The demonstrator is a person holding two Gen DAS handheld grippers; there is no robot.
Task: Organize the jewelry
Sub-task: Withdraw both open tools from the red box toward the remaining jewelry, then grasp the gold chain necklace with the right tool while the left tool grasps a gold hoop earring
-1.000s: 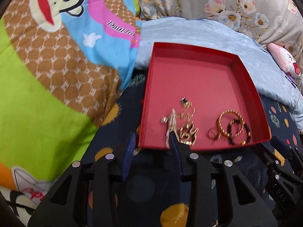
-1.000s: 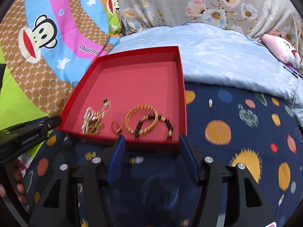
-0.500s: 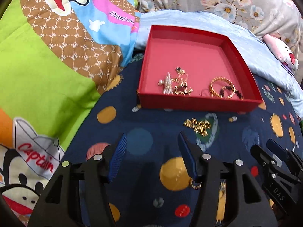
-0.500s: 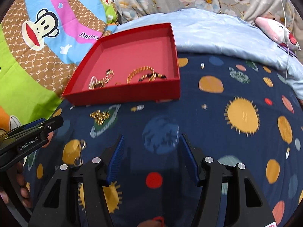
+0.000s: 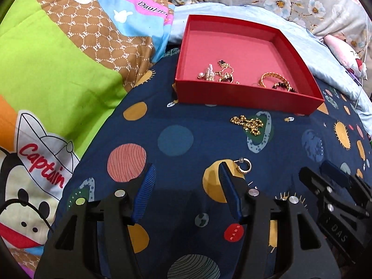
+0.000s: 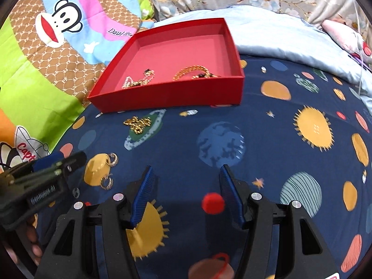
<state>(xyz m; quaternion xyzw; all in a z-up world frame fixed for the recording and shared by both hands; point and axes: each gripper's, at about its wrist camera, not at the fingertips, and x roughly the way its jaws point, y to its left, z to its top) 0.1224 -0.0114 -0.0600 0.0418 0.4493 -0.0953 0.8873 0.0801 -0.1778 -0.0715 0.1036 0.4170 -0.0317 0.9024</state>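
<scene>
Grippers (image 5: 187, 186) (image 6: 186, 186) tilted downward above planet bedsheet (image 6: 267, 127), fingers seemingly empty.

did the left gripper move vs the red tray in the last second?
Yes. The left gripper has backed away from the red tray, now open over the blanket beside a gold earring.

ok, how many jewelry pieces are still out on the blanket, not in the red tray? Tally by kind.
gold chain: 1
hoop earrings: 2
Total: 3
</scene>
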